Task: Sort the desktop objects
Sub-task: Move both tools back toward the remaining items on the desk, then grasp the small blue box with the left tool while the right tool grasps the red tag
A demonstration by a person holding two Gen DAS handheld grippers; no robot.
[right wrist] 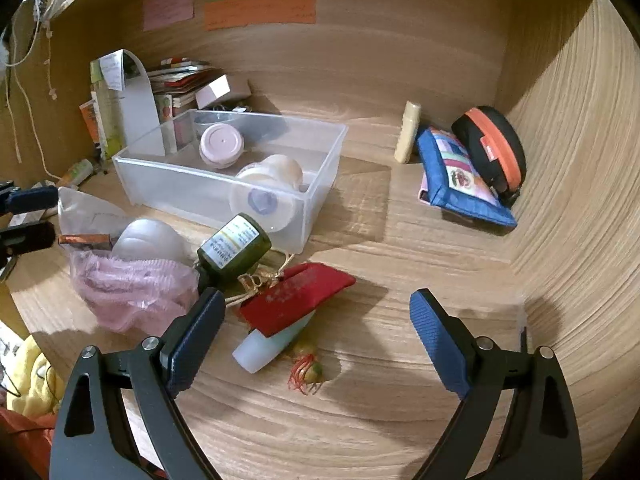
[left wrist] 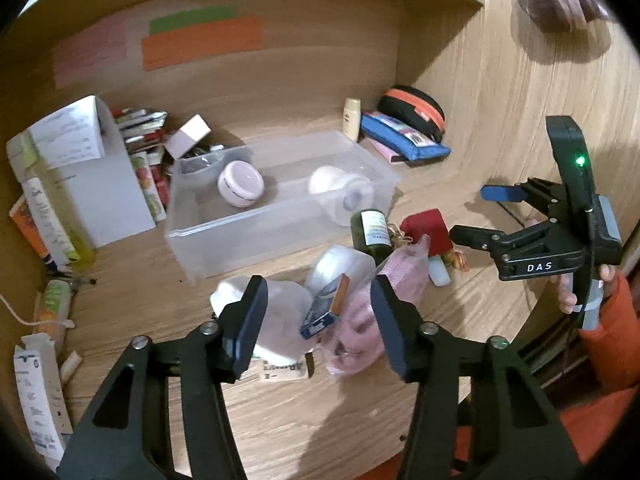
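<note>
A clear plastic bin (left wrist: 240, 240) (right wrist: 180, 188) on the wooden desk holds a pink round jar (left wrist: 241, 184) and cream-coloured tubs (right wrist: 276, 172). In front of it lies a heap: a dark green bottle (left wrist: 370, 232) (right wrist: 236, 248), a red pouch (left wrist: 428, 228) (right wrist: 296, 296), a pink mesh bag (left wrist: 360, 320) (right wrist: 132, 284), clear bags and a small blue-and-orange box (left wrist: 326, 308). My left gripper (left wrist: 320, 304) straddles that small box, with a gap at each pad. My right gripper (right wrist: 316, 308) (left wrist: 480, 214) hangs wide open over the red pouch and a pale tube (right wrist: 268, 344).
At the back right lie a blue pouch (right wrist: 460, 184), a black-and-orange case (right wrist: 492, 152) and a cream bottle (right wrist: 408, 132). Books and cartons (left wrist: 72, 184) stand at the back left. Wooden walls close in the back and the right side.
</note>
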